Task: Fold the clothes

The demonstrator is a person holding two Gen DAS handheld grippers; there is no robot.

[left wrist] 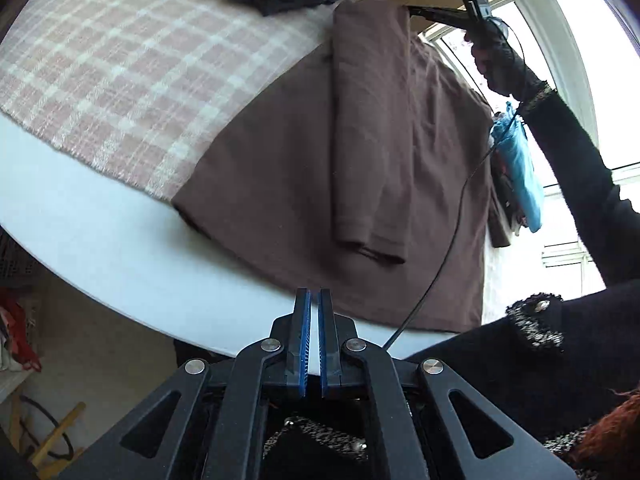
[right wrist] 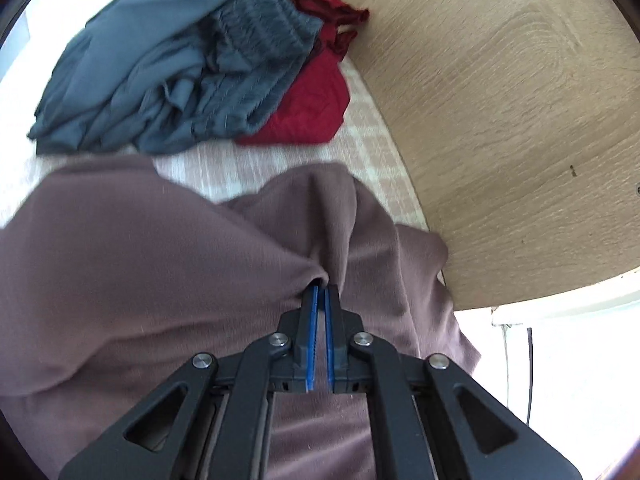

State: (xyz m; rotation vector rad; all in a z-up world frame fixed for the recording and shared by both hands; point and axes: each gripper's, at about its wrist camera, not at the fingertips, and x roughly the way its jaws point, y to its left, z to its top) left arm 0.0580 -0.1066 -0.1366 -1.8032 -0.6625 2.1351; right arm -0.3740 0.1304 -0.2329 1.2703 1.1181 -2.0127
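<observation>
1. The brown shirt (left wrist: 280, 168) lies flat on the bed (left wrist: 100, 240), one sleeve folded across it.
2. The right gripper (right wrist: 321, 292) pinches its far edge; the left gripper (left wrist: 314, 300) is nearly closed, empty.
3. A heap (right wrist: 168, 80) remains unfolded.

Right gripper (right wrist: 321, 294): blue-padded jaws nearly closed, narrow gap between pads, fold of brown garment (right wrist: 140, 248) pinched at fingertips. Brown garment fills lower frame, bunched ridge rising just above gripper tips, fabric draped to both sides. Checked pink-white blanket (right wrist: 224, 168) beneath garment. Pile of grey-blue clothes (right wrist: 168, 68) at upper left, on blanket, apart from brown garment. Red garment (right wrist: 312, 108) touching right side of grey-blue pile. Wooden panel (right wrist: 500, 120) along right side, bordering blanket edge.
</observation>
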